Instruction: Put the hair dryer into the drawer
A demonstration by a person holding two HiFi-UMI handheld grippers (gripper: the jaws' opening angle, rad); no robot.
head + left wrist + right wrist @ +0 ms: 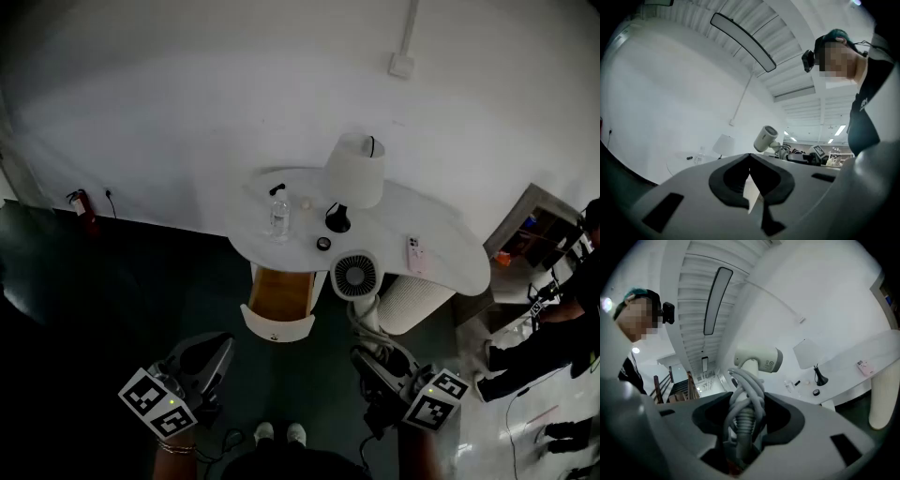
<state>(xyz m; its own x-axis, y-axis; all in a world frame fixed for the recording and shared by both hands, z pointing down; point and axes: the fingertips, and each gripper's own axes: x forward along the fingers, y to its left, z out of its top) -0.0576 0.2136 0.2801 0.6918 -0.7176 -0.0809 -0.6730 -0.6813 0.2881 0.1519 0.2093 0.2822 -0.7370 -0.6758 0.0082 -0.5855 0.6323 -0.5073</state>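
Observation:
My right gripper is shut on the handle of a white hair dryer, its grey cord bundled against the handle. The dryer's round grille faces up, just in front of the white table's edge and to the right of the open drawer, whose wooden inside shows. In the right gripper view the hair dryer stands up from between the jaws of the right gripper. My left gripper hangs low at the left, shut and holding nothing, short of the drawer. In the left gripper view the left gripper shows only a thin slit, and the hair dryer is off to the right.
On the table stand a white lamp, a clear bottle, a phone and small dark items. A ribbed white cylinder stands under the table's right part. A fire extinguisher sits by the wall. A person is at the far right.

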